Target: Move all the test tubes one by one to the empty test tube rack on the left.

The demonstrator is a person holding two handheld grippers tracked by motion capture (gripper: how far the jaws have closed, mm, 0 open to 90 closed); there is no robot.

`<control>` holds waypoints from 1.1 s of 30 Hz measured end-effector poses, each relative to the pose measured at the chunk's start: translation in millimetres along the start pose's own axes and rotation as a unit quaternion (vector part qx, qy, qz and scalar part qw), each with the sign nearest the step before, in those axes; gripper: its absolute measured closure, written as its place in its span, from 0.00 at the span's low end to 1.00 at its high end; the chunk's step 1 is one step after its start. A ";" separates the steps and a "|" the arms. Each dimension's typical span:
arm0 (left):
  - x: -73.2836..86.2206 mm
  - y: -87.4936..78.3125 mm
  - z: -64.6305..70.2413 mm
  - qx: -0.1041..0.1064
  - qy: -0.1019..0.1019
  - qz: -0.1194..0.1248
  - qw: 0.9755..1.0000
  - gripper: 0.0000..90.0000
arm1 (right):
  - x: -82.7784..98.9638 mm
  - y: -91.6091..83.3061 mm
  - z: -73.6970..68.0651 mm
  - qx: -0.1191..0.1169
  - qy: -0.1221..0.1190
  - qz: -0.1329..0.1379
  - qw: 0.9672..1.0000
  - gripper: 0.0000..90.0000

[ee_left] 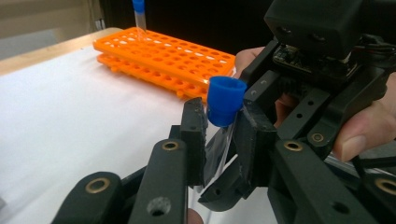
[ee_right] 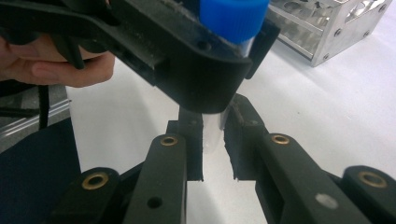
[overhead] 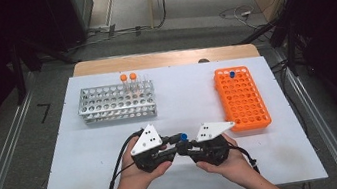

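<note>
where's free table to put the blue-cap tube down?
Bare white table sheet between the silver metal rack and the orange plastic rack; also the left front corner and the strip before the orange rack. Crowded at centre front, where the left tongs and right tongs grip the clear blue-capped tube.

A metal rack [overhead: 116, 102] stands left of the plastic rack [overhead: 241, 97] on the table [overhead: 65, 160].
</note>
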State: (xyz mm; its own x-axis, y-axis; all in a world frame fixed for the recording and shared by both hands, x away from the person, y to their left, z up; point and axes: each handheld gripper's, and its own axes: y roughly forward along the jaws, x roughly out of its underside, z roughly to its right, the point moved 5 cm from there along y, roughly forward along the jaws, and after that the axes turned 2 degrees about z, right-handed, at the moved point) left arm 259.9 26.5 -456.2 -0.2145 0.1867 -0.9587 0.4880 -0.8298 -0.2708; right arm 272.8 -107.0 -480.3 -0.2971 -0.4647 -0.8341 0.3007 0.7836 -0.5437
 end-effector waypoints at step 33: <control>-19.3 -43.8 -76.6 -0.087 -0.045 0.045 0.994 0.86 | 28.2 -72.3 46.8 0.062 0.028 0.055 0.996 0.00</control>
State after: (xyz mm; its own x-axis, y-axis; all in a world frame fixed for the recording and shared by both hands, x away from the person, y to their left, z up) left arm 307.5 99.6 -432.5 -0.2337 0.0610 -0.9704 0.6465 -0.7357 -0.2020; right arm 285.1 -196.0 -468.8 -0.3058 -0.3515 -0.8849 0.4429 0.7702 -0.4590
